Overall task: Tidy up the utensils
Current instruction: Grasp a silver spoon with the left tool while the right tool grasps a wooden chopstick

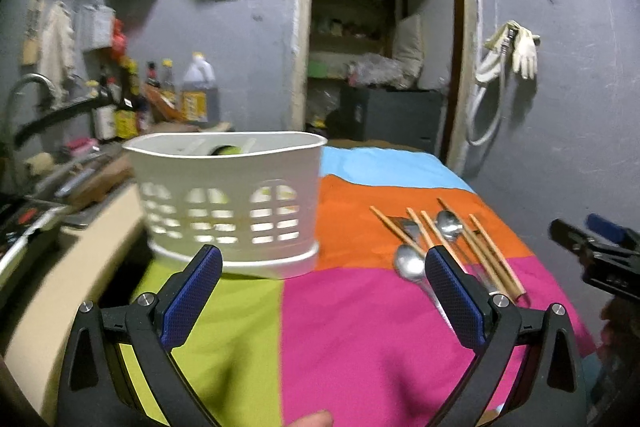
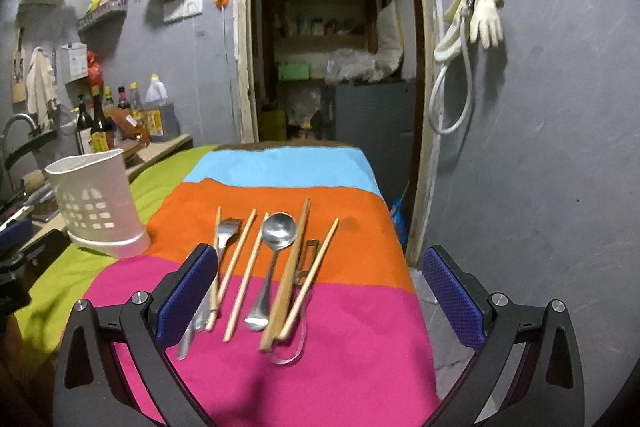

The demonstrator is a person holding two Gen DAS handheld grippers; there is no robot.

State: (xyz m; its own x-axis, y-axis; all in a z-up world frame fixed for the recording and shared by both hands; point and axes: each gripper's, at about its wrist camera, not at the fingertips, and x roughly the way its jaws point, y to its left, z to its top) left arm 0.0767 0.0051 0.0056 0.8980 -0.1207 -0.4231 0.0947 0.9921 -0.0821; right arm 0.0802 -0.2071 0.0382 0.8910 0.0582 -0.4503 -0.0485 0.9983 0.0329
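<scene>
Grippers (image 1: 323, 291) (image 2: 320, 291) hovering, both spread wide, gripping nothing.
Utensils (image 2: 264, 267) are lying right of the basket (image 1: 228, 199) on the cloth (image 2: 360, 327).

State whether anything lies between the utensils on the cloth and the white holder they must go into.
Nothing visible does. Bare cloth separates the metal fork and wooden chopsticks from the white slotted plastic holder, whose top is open.

The left claw (image 1: 323, 259) and right claw (image 2: 320, 259) both gape wide, holding nothing.
</scene>
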